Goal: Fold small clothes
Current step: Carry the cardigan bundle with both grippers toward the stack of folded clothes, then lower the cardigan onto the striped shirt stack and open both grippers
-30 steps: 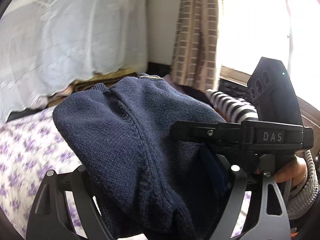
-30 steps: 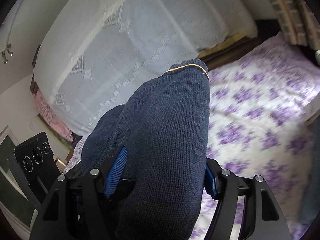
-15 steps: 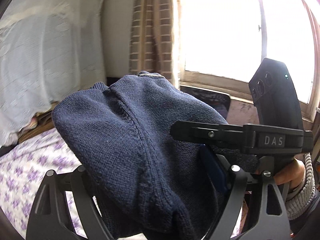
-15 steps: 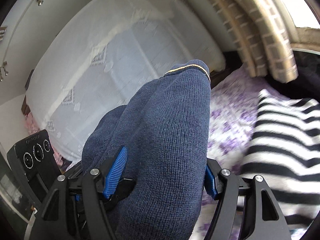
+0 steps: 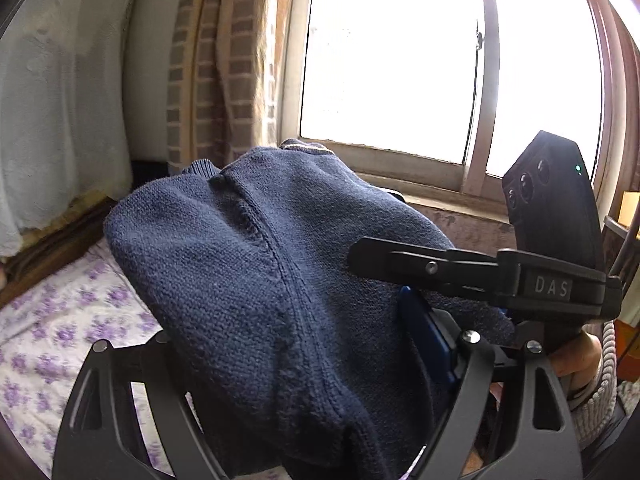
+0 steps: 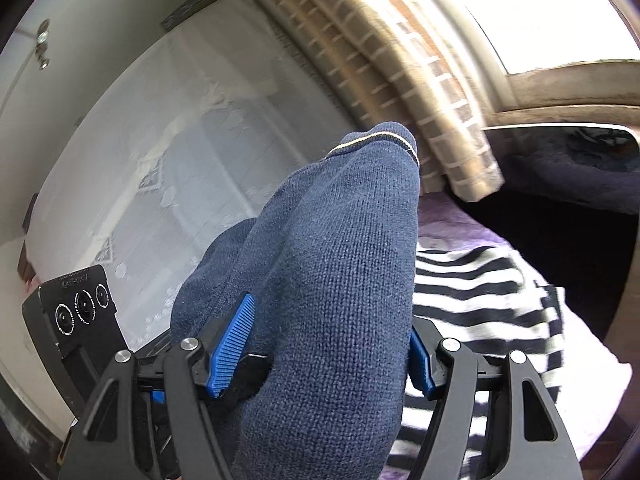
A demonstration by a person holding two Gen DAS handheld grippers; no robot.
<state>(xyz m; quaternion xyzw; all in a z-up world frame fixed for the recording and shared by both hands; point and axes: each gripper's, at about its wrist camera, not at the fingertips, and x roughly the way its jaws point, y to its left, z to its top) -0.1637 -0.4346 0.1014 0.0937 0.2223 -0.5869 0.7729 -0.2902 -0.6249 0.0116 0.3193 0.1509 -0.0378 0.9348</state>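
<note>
A bed (image 5: 52, 332) with a purple-flowered sheet sits under a bright window (image 5: 392, 60). Both tools, left tool (image 5: 288, 364) and right tool (image 6: 320, 344), stand wide but clamped on a bundled navy sweater (image 6: 340, 264), lifted off the bed, likely to carry it towards the striped garment (image 6: 480, 292).

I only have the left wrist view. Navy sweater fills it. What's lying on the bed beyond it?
Observer: A black-and-white striped garment lies on the floral bedsheet, right of the navy sweater.
Operator: Any trim on the sweater?
Observer: A thin pale stripe runs along its ribbed edge.
Operator: Is the right claw on it?
Observer: Yes, the right claw has the sweater bunched between its blue pads.
</note>
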